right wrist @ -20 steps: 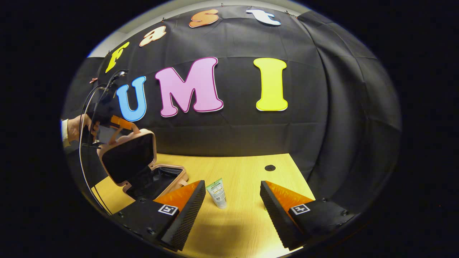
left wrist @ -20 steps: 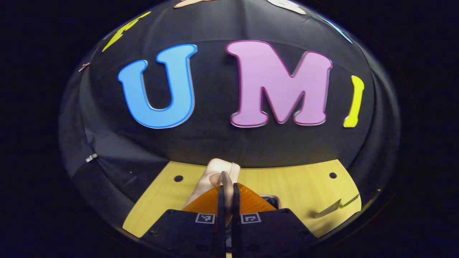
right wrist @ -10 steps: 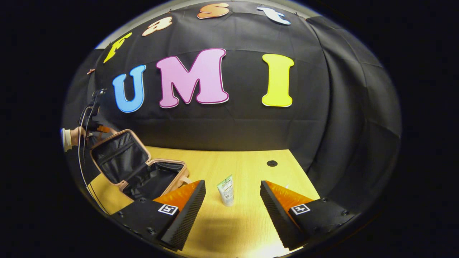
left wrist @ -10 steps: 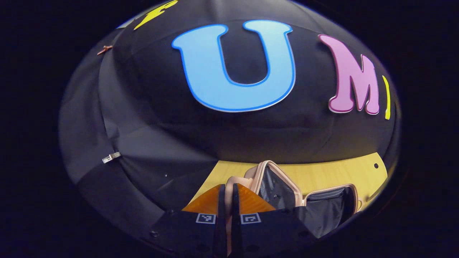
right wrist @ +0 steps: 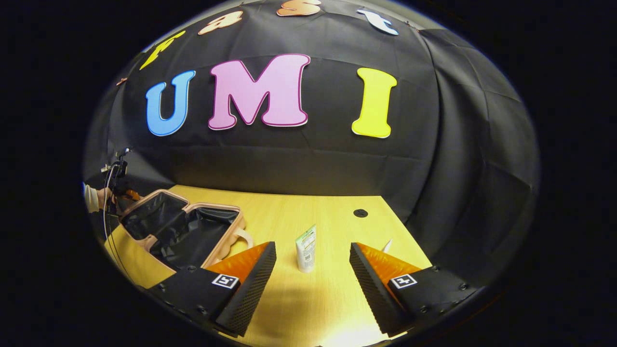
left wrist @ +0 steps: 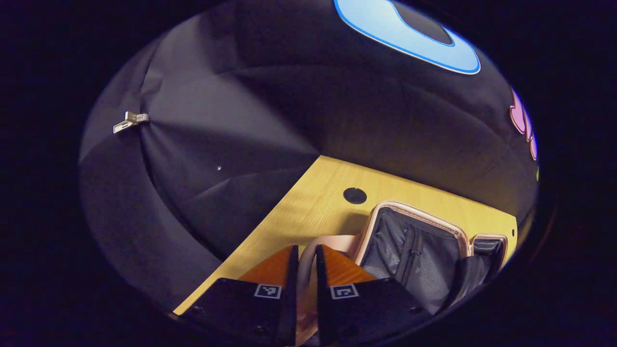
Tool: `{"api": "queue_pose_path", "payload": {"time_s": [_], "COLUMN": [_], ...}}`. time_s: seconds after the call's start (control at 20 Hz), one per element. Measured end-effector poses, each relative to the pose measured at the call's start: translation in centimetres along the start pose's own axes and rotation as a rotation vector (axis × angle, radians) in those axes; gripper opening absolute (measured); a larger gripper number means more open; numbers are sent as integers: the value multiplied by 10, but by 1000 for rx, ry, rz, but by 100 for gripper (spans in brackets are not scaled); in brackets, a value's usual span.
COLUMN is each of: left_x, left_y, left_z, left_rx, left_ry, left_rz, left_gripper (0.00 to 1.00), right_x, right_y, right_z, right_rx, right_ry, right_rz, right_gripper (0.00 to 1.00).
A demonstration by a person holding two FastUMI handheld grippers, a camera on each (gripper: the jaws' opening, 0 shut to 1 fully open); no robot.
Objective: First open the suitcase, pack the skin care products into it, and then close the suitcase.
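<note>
The pink suitcase (right wrist: 226, 239) lies wide open on the wooden table, both dark-lined halves facing up. In the left gripper view its lid (left wrist: 418, 215) lies just right of my left gripper (left wrist: 306, 250), whose fingers hold the lid's pink handle (left wrist: 332, 237) in a narrow gap. In the right gripper view, a hand (right wrist: 94, 198) holds that left gripper (right wrist: 121, 193) at the case's far left edge. A white skin care tube (right wrist: 305, 249) stands cap down, just ahead of my right gripper (right wrist: 312, 262). That gripper stands open with nothing held.
The wooden table (right wrist: 299, 308) has a round cable hole (right wrist: 360, 212) at the back right and another (left wrist: 355, 195) behind the lid. A small white object (right wrist: 387, 245) lies by the right finger. Black cloth walls close the back and sides.
The left gripper has swung the lid from upright down until it lies flat, and its fingers now stand slightly wider apart. The right gripper has edged closer to the tube.
</note>
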State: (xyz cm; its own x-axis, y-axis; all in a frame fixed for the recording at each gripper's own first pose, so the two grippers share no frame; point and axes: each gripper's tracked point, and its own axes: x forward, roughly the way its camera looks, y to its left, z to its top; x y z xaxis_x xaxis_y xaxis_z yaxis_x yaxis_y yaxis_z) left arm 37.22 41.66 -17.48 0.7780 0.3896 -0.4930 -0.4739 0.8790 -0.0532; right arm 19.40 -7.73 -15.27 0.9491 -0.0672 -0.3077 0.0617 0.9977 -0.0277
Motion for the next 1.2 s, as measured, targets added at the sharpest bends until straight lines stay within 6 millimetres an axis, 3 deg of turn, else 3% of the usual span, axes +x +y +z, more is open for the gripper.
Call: {"api": "queue_pose_path", "payload": {"time_s": [0.05,0.1,0.15,0.2,0.25,0.4,0.55,0.7,0.85,1.0,1.2], "left_x": [-5,-13,-28,-41,-68,-153,-236,-303,-349,-372,-376], "left_y": [-1,-3,-6,-12,-19,-66,-129,-211,-290,-356,-439], "left_z": [12,25,38,49,62,98,106,78,31,-29,-121], "left_rx": [-8,-16,-22,-23,-17,19,42,84,61,49,83], "left_ry": [-54,-103,-145,-184,-223,-368,-475,-488,-467,-433,-308], "left_rz": [2,-7,-14,-16,-29,-78,-149,-255,-342,-423,-535], "left_gripper": [26,55,49,75,100,96,96,96,96,96,96], "right_x": [-1,-2,-3,-5,-6,-11,-15,-18,-18,-14,-2], "right_y": [-1,-4,-8,-14,-19,-39,-60,-78,-90,-99,-114], "right_z": [2,5,8,10,12,18,28,32,31,21,1], "right_rx": [1,1,3,11,25,53,45,68,106,99,84], "right_ry": [-4,-10,-17,-20,-20,-23,-40,-47,-50,-31,8], "right_rz": [-2,-7,-16,-25,-31,-54,-73,-71,-59,-32,-12], "right_gripper": [98,98,96,97,97,96,96,96,96,96,96]}}
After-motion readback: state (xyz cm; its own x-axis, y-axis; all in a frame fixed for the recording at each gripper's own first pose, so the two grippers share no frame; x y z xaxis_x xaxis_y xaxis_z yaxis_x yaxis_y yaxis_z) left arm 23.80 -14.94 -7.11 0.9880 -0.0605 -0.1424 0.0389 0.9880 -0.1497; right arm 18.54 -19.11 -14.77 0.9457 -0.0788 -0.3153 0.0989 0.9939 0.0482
